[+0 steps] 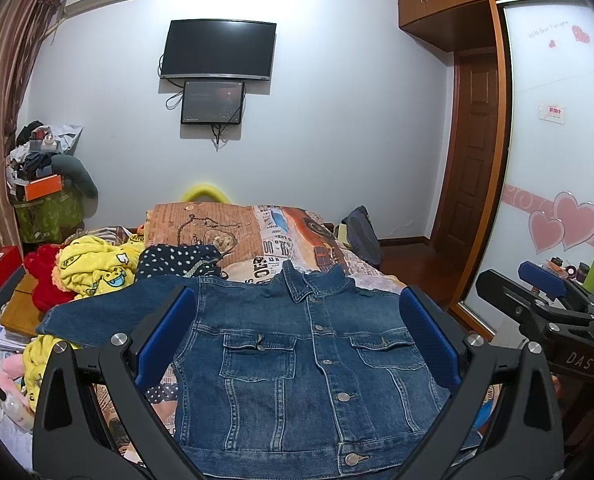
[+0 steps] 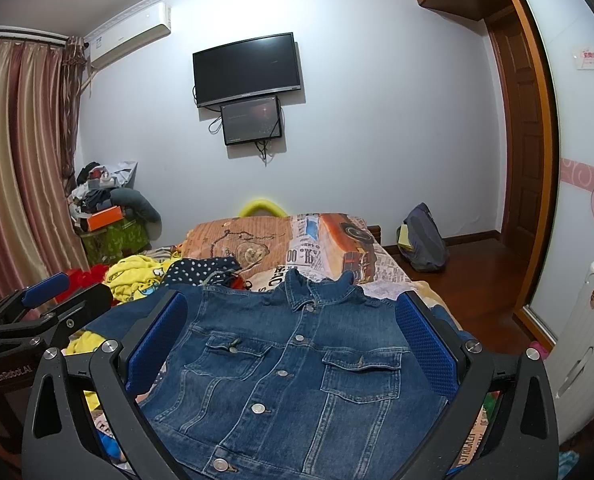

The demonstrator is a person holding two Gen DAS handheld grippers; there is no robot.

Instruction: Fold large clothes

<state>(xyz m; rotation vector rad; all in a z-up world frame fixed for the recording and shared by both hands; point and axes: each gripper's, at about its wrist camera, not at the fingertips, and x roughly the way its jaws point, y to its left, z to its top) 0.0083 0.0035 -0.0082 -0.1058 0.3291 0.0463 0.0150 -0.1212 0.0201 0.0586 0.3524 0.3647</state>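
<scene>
A blue denim jacket (image 1: 297,364) lies flat and buttoned, front up, collar away from me, on the bed; it also shows in the right wrist view (image 2: 293,368). One sleeve (image 1: 97,312) stretches out to the left. My left gripper (image 1: 297,308) is open and empty, hovering above the jacket's chest. My right gripper (image 2: 293,312) is open and empty, also above the jacket. The right gripper appears at the right edge of the left wrist view (image 1: 545,300), and the left gripper at the left edge of the right wrist view (image 2: 45,308).
The bed (image 1: 281,240) has a patterned cover. A yellow garment (image 1: 97,264), a red one (image 1: 45,276) and a polka-dot one (image 1: 177,260) are piled left of the jacket. A backpack (image 2: 425,240) sits on the floor at right. A wardrobe (image 1: 557,160) stands right.
</scene>
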